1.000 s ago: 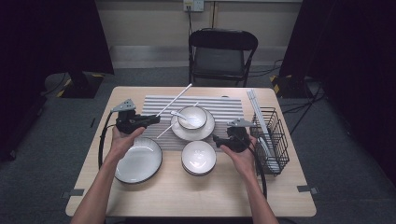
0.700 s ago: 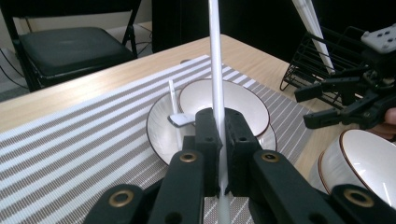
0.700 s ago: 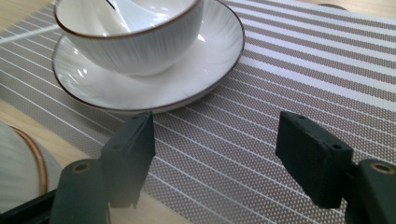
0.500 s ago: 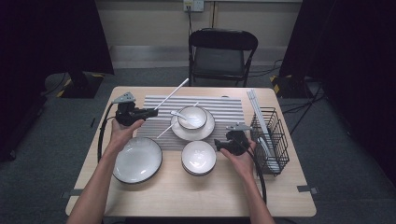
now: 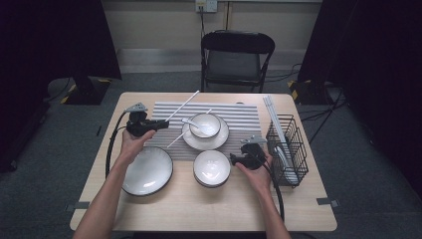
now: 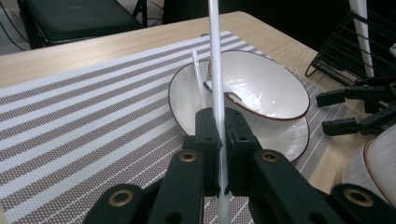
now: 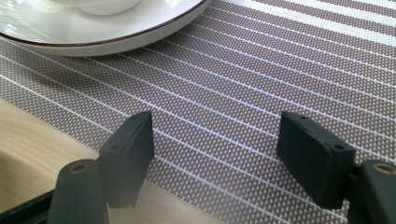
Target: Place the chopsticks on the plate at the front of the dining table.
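Clamping a white chopstick (image 6: 215, 70) between its jaws, the left gripper (image 5: 160, 123) holds it slanted above the striped mat (image 5: 244, 115), pointing toward the bowl (image 5: 205, 124) on its plate (image 5: 219, 138). A second chopstick (image 5: 175, 140) lies on the mat beside the plate. The right gripper (image 7: 215, 154) hangs with jaws wide apart over the mat edge, near a small bowl (image 5: 211, 168)

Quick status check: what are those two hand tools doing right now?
Left tool shut on white chopstick. Right tool open, empty, over striped mat. Bowl just ahead.

High cam overhead; gripper cams close, share placemat (image 5: 249, 115).
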Action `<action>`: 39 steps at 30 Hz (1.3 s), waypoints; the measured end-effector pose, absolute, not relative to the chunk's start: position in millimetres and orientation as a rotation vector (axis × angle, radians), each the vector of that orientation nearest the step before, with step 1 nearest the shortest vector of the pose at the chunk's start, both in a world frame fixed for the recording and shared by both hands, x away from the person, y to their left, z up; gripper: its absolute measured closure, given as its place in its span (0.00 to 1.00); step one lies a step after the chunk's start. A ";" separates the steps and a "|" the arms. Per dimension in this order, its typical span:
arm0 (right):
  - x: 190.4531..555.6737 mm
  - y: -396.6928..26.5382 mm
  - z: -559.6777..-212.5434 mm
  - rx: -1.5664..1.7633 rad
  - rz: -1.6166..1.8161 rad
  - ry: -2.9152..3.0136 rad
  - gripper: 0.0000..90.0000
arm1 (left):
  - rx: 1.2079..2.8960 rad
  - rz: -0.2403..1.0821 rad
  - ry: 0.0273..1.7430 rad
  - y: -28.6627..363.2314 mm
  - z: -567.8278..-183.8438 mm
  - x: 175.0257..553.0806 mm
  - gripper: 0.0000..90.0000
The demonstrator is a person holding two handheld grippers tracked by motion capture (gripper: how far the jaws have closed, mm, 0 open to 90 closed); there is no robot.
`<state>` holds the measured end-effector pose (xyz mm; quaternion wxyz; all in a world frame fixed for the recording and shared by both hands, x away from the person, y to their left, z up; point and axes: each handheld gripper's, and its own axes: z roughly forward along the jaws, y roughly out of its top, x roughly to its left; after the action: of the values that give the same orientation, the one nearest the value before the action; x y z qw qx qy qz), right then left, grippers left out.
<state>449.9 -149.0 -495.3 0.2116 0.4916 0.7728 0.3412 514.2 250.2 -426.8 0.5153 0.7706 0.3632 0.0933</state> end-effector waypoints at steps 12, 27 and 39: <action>447.7 -144.8 -498.2 1.339 0.933 2.152 0.27 | 1.873 0.218 0.916 246.2 -438.5 520.4 0.96; 445.5 -145.3 -500.5 1.334 0.949 2.133 0.26 | 1.899 0.195 0.939 238.4 -449.6 525.2 0.96; 445.0 -145.1 -500.5 1.338 0.947 2.128 0.26 | 1.918 0.165 0.971 227.6 -463.9 530.5 0.95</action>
<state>445.0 -145.1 -500.5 0.2255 0.4853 0.7717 0.3436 530.5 227.6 -463.9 0.4729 0.7838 0.3968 0.0674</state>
